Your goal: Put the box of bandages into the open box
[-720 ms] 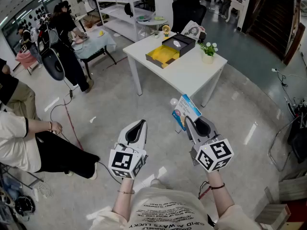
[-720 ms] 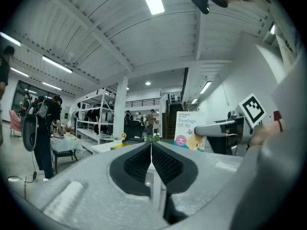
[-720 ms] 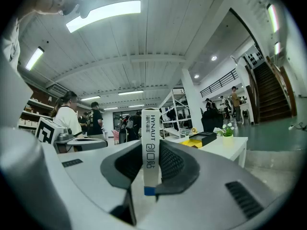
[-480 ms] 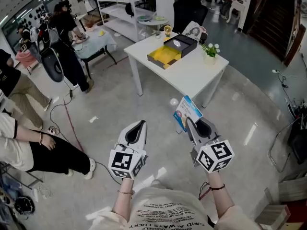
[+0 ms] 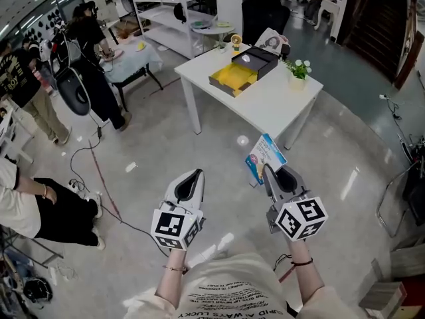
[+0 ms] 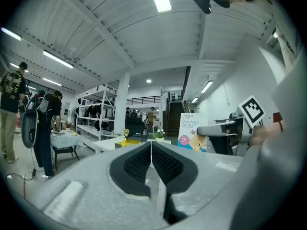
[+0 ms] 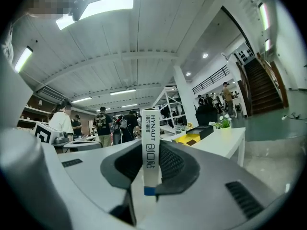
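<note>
Blue-and-white box of bandages (image 5: 264, 153) rides pinched in the right claw (image 5: 267, 170), left claw (image 5: 193, 173) pressed together, apparently mid-carry; next it must reach the table's (image 5: 273, 106) open box (image 5: 232, 78).

Left hand-held gripper (image 5: 192, 173) closed, right hand-held gripper (image 5: 267, 169) clamping bandage box (image 5: 265, 154)

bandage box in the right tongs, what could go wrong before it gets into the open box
The right tongs pinch the bandage box across its thin side, much of it sticking out, so it may pivot or slip on the walk to the table. The open box sits near the table's edge; a clumsy drop could shove it off or miss.
</note>
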`<state>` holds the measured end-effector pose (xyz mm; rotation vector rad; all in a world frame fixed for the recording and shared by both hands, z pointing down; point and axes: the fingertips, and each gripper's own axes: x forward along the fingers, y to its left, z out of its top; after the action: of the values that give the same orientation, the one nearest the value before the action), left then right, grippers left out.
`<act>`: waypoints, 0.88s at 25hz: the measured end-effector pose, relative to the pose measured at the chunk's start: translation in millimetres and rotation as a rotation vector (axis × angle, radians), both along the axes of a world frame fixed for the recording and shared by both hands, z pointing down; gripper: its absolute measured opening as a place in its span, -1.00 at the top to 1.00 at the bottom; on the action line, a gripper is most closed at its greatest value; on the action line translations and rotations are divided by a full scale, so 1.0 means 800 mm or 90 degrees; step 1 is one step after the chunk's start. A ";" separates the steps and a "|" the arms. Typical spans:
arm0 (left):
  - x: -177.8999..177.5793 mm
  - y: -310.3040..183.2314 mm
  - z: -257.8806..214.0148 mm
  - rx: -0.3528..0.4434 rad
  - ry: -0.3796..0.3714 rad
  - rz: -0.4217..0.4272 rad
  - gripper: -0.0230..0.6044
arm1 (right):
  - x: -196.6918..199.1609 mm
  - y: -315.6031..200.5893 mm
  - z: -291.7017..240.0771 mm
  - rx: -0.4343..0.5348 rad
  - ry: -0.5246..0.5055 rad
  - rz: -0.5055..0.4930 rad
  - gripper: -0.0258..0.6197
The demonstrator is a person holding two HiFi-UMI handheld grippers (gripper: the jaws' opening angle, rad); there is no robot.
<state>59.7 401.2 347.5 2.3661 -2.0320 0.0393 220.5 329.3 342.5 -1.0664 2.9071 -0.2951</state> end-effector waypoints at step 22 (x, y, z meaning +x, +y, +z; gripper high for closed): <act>-0.109 -0.188 0.042 -0.050 0.053 -0.013 0.85 | -0.078 -0.201 0.032 -0.056 0.005 0.025 0.67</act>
<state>-27.7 251.0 381.2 2.2611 -1.9797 0.0188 157.7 168.7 368.0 -1.1372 2.9010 -0.4215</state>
